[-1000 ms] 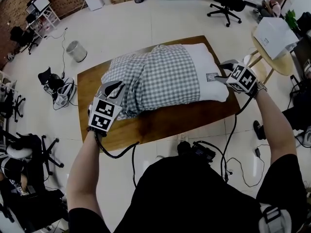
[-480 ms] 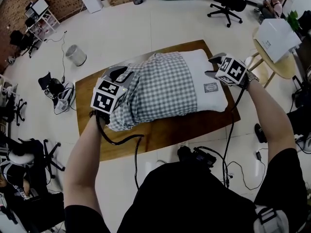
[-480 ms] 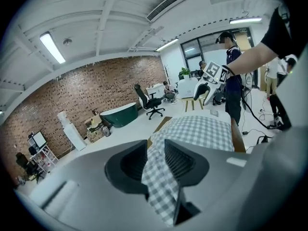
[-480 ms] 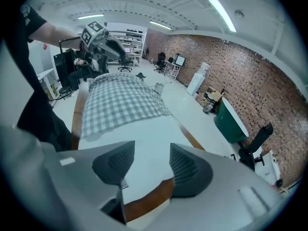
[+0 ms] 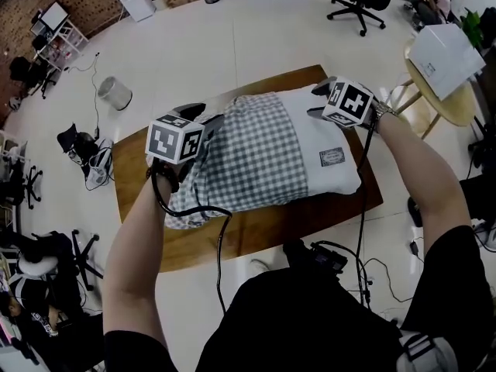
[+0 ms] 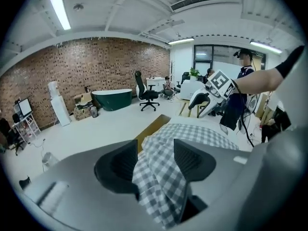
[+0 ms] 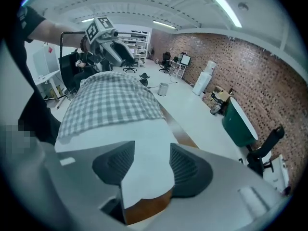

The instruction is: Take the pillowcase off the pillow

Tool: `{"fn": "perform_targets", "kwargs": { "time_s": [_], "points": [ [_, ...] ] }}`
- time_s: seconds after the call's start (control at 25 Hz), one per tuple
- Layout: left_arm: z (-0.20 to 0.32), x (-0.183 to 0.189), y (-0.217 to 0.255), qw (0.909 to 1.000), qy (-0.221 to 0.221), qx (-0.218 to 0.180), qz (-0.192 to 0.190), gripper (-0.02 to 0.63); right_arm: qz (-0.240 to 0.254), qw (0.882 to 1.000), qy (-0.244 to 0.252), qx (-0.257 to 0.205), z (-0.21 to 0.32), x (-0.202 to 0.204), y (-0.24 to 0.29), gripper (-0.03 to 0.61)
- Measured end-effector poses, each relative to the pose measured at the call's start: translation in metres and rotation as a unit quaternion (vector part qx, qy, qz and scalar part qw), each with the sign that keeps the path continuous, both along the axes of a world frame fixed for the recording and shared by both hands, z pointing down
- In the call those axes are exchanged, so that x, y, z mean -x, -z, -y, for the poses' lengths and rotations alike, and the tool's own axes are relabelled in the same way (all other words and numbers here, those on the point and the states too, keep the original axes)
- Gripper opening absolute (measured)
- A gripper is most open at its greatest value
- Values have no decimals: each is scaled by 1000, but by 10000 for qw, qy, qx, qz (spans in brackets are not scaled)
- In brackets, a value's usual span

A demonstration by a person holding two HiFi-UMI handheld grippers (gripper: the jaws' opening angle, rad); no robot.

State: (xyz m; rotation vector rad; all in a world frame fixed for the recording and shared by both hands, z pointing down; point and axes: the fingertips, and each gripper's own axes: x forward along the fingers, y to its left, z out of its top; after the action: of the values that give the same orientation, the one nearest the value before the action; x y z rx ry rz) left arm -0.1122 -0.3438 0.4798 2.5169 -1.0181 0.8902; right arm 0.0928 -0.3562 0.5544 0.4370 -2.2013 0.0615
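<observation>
Pillowcase removal, caught at a change of hold. Left gripper (image 6: 155, 150) has crossed from the near table edge to the far side of the cover's gathered end. Its jaws have just been opening and now stand wide, with a thick fold of the pillowcase (image 5: 248, 149) lying slack between them, not pinched. Right gripper (image 7: 152, 150) has left the pillow end beside the sewn label (image 5: 332, 157) for the far corner. Its jaws are equally wide and straddle a white corner of the pillow (image 5: 329, 130) without visibly squeezing it.

Judged from this, one pull is spent and neither tool grips. Slightly more bare pillow shows at the right gripper's side than a second ago, yet the cover still clothes the larger part, toward the left gripper. Both need a fresh bite before the next draw.

Pillow lies between the two grippers on the table (image 5: 256, 227). Cover: thin woven cloth in a grey-and-white check, limp, creasing into loose folds below the left gripper. Pillow: plump, smooth, white, a rounded rectangle with soft corners likely to yield under the pads. Table: brown wood, smooth, visible beneath the right gripper's jaws. Pads: dark, ribbed.
</observation>
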Motion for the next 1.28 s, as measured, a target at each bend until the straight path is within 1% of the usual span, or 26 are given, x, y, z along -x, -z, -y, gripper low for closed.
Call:
{"fn": "perform_targets", "kwargs": {
  "time_s": [0.12,0.28,0.48,0.6,0.68,0.8,0.88,0.92,0.96,1.04,1.08,1.16,1.28],
  "points": [
    [20,-15,-11,9991,-30,394,-121,265,197,9995,27,263,21,9,-3,230],
    [51,-37,-22,9974,-165,667,-222,274,448,9969,111,640,49,23,-5,242],
    [72,-42,-46,9930,-104,1171,-73,275,417,9926,285,1103,67,41,-20,259],
    [81,-43,-62,9892,-65,1460,143,269,373,9896,408,1324,74,47,-36,259],
    [84,-41,-78,9857,-52,1649,349,256,331,9879,455,1447,76,51,-48,259],
    [84,-37,-100,9793,-11,1928,609,206,289,9847,427,1665,76,55,-65,259],
    [84,-34,-111,9745,45,2119,730,144,286,9798,366,1943,71,55,-76,251],
    [83,-33,-114,9724,76,2196,781,109,279,9777,350,2051,69,56,-79,213],
    [84,-32,-116,9710,105,2239,834,73,261,9768,352,2094,68,56,-80,161],
    [88,-29,-117,9700,176,2236,935,28,189,9795,375,1969,69,56,-78,30],
    [91,-27,-116,9700,223,2219,970,22,157,9819,372,1849,71,56,-76,11],
    [97,-21,-112,9704,352,2170,994,20,169,9866,297,1595,76,54,-70,8],
    [102,-6,-106,9709,637,2101,958,17,343,9904,64,1339,80,45,-61,6]
  ]
}}
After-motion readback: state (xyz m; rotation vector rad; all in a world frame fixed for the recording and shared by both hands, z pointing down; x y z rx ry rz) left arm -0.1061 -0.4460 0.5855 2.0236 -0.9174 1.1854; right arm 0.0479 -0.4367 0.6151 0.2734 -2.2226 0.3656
